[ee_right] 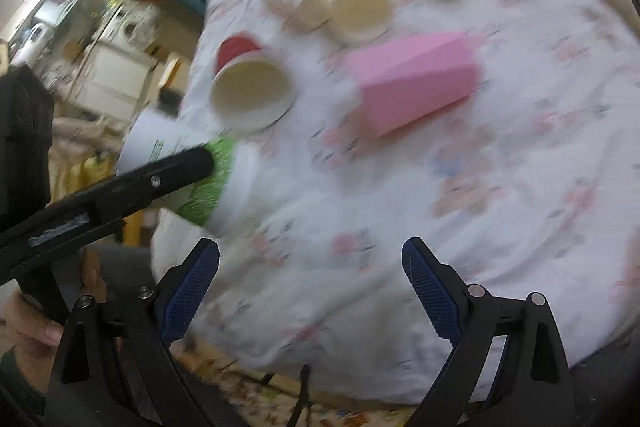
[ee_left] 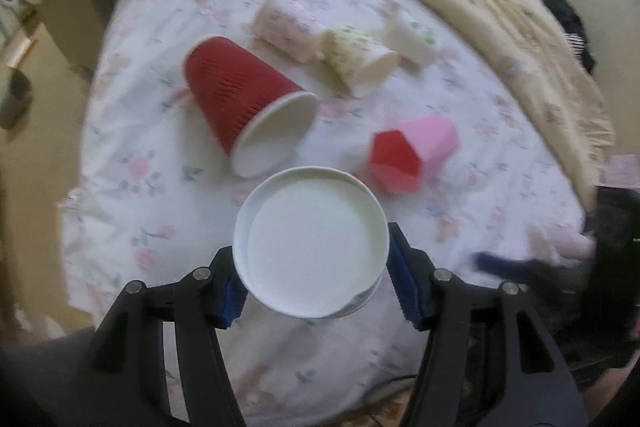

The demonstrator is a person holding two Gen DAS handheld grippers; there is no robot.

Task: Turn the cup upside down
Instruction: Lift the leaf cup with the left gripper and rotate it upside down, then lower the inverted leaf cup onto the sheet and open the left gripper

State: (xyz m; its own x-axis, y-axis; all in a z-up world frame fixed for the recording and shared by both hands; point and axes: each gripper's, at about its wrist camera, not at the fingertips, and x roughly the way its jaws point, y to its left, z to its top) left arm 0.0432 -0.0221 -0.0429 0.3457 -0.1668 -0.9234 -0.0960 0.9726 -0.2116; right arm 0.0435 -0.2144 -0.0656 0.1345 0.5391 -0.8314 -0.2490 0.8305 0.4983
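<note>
White paper cup w/ green grass band point(ee_right: 208, 183); ribbed red paper cup point(ee_left: 240, 95) at 11 o'clock; pink faceted cup point(ee_left: 432, 139); floral pink-on-white bedsheet point(ee_left: 160, 167).

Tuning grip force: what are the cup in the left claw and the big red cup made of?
White cup in the left claw: looks like paper, matte, with a thin rolled rim; green print on its wall in the right wrist view. Red cup: likely ripple-wall paper, with a ribbed matte sleeve and plain pale inside. Blur leaves any coating open.
</note>
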